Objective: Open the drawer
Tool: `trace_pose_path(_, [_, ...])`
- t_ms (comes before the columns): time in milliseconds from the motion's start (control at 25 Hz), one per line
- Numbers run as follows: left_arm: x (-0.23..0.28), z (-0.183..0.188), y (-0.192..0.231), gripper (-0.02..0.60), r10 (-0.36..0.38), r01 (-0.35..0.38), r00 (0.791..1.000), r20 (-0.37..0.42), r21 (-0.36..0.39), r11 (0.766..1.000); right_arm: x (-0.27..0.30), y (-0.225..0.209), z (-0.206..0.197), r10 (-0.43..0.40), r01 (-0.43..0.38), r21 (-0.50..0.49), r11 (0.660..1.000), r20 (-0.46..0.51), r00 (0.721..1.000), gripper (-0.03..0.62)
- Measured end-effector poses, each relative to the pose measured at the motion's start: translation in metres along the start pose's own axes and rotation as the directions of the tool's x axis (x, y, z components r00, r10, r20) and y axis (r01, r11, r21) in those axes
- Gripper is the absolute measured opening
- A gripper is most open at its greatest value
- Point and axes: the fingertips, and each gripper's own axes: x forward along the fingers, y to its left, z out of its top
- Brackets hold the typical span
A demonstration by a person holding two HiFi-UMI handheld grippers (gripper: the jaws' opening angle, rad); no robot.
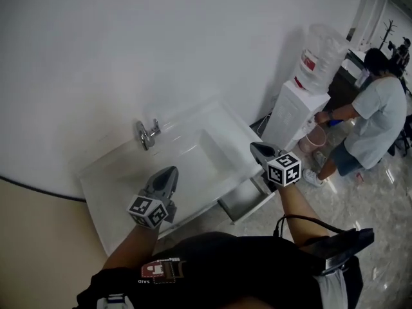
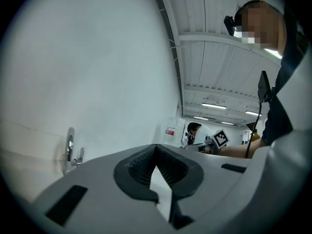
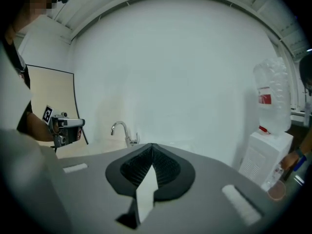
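Observation:
A drawer stands pulled out from the front of the white vanity, below its right end. My right gripper hovers above that drawer, over the counter's right corner, apart from it; its jaws are shut with nothing between them. My left gripper is raised over the vanity's front edge, near the middle, and its jaws are also shut and empty. Both point toward the white wall. The drawer does not show in either gripper view.
A chrome faucet stands behind the sink basin. A water dispenser with a large bottle stands right of the vanity. A person bends beside it over a pink bucket.

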Motion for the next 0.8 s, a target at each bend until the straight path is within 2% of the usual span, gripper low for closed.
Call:
trace_pose_path(200, [-0.054, 0.022, 0.040, -0.012, 0.150, -0.150, 0.986, 0.070, -0.001, 0.989, 0.046, 0.038, 0.022, 0.097, -0.098, -0.050, 0.994, -0.021, 0.995, 0.000])
trace_pose_path(480, [-0.152, 0.052, 0.091, -0.012, 0.282, -0.283, 0.950, 0.134, -0.011, 0.959, 0.109, 0.128, 0.052, 0.218, -0.220, -0.104, 0.970, -0.028, 0.976, 0.000])
trace_pose_path(800, [-0.268, 0.098, 0.145, -0.012, 0.350, -0.355, 0.920, 0.175, -0.002, 0.935, 0.164, 0.242, 0.089, 0.301, -0.301, -0.119, 0.946, -0.022, 0.954, 0.000])
